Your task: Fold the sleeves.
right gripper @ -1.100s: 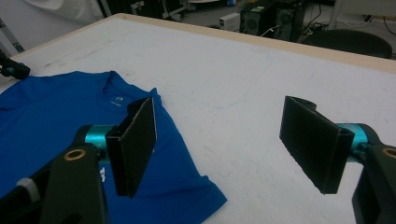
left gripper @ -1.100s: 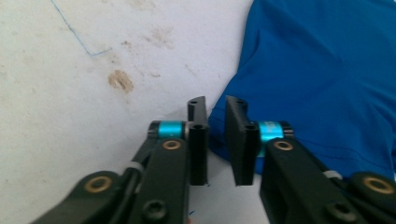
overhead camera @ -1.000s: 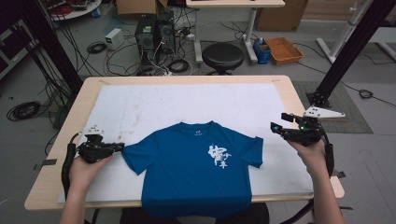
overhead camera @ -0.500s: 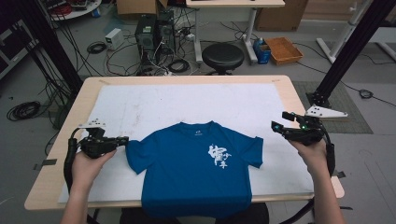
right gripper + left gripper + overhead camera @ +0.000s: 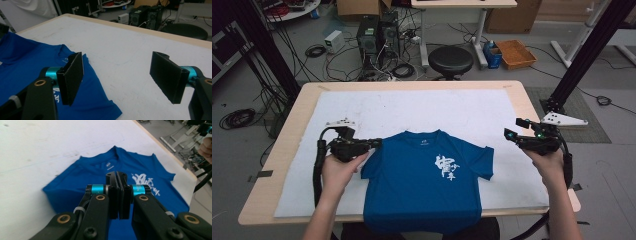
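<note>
Blue short-sleeved T-shirt with a white chest print (image 5: 422, 190) is lying face up on the white cloth mat (image 5: 412, 107) that is covering the pale wooden desk (image 5: 412, 85). Its collar is pointing to the far edge and its hem is hanging over the near edge.

From where I am standing, the left gripper (image 5: 377, 142) is sitting at the shirt's left shoulder with its 2 jaws pressed fully together. In the left gripper view (image 5: 119, 176) the sleeve cloth is bunching up toward the jaws, so I am judging that they are pinching the sleeve edge, though the pinch itself is hiding behind them. That sleeve is looking turned in over the body, so the side is making a straight line.

The right gripper (image 5: 513, 128) is hovering just off the right sleeve near the desk's right edge. Its jaws are standing wide apart and holding nothing.

This is looking like the 1st fold of the shirt. To do it well, the left hand should be carrying the sleeve low and level, laying it flat with the crease parallel to the side seam. It should be letting go only once the cloth is resting. The right gripper could be steadying the far sleeve so the body is not sliding.
</note>
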A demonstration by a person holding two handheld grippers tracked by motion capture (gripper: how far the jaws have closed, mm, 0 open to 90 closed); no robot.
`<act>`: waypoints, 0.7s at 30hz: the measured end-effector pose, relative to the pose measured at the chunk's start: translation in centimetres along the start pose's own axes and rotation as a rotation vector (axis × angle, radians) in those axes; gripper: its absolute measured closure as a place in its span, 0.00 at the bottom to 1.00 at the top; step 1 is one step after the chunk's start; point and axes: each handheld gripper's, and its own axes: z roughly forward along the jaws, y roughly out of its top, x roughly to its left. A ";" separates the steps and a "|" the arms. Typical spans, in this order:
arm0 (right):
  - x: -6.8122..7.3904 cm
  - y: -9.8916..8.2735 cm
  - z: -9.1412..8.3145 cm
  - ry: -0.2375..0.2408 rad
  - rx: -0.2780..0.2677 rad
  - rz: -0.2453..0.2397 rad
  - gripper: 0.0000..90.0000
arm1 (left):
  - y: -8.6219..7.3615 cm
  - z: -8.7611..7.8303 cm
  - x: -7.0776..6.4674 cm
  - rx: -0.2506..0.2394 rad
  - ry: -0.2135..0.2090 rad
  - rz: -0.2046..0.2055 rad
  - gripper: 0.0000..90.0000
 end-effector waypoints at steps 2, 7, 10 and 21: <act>0.0 0.0 -0.1 -0.001 -0.002 0.002 0.30 | 0.0 1.2 -0.5 0.008 -0.004 -0.002 0.98; -0.1 0.1 -0.3 -0.004 -0.007 0.003 0.30 | -0.3 3.9 -1.6 0.026 -0.006 -0.008 0.98; -0.1 0.1 -0.3 -0.006 -0.010 0.001 0.30 | -0.6 5.3 -1.9 0.040 -0.022 -0.016 0.98; -0.4 -0.2 -0.2 -0.039 0.005 0.017 0.30 | -1.2 7.7 -1.9 0.009 -0.045 0.051 0.65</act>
